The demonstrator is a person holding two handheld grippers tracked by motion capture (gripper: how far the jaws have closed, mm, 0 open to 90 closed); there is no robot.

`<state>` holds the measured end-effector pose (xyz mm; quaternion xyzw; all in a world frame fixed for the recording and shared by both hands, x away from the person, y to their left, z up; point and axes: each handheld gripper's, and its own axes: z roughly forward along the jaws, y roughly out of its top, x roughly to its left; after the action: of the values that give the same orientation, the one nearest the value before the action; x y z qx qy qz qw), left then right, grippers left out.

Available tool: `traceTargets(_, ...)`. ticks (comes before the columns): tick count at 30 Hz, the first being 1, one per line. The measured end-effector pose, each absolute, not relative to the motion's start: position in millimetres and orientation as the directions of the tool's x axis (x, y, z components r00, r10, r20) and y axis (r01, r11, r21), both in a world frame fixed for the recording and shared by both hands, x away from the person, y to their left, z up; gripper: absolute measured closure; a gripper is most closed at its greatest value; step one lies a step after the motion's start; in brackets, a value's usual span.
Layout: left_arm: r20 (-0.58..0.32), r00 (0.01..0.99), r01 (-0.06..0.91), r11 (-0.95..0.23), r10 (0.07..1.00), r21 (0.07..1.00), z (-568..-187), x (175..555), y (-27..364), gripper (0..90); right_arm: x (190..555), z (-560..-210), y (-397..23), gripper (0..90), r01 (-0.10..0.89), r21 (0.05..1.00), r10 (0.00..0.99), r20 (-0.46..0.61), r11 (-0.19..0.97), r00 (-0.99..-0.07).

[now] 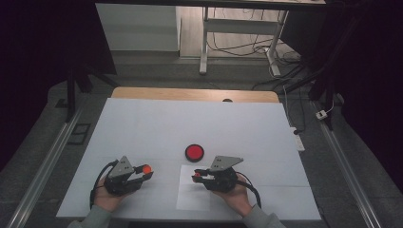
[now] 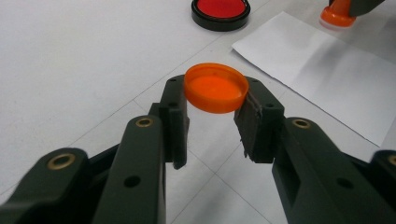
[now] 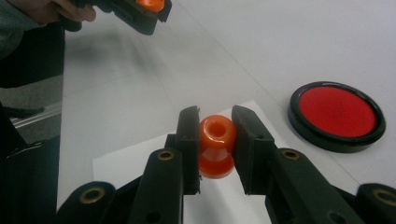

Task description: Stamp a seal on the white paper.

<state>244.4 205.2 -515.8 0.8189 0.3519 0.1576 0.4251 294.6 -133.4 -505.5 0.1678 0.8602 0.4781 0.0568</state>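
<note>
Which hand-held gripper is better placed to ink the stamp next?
Right, probably: the right hand-held gripper is shut on the stamp close to the ink pad; the left hand-held gripper holds the cap.

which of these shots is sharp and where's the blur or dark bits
High view: table evenly lit, surroundings dark, whole frame soft and grainy. Left gripper view: orange cap fairly sharp, the ink pad behind it softer, near gripper arms blurred. Right gripper view: orange stamp reasonably sharp, a faint sheen on the ink pad's rim, the left gripper at top blurred, left edge dark.
</note>
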Motion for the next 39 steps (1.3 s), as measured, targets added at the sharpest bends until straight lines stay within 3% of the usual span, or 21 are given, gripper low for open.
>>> traceTargets(39,-0.041,0.703,0.444,-0.393,0.71,0.805,-516.5,244.8,204.9,64.7,294.3,-526.6,-124.9,72.3,0.223,0.797,0.335,0.027,0.562,-0.942)
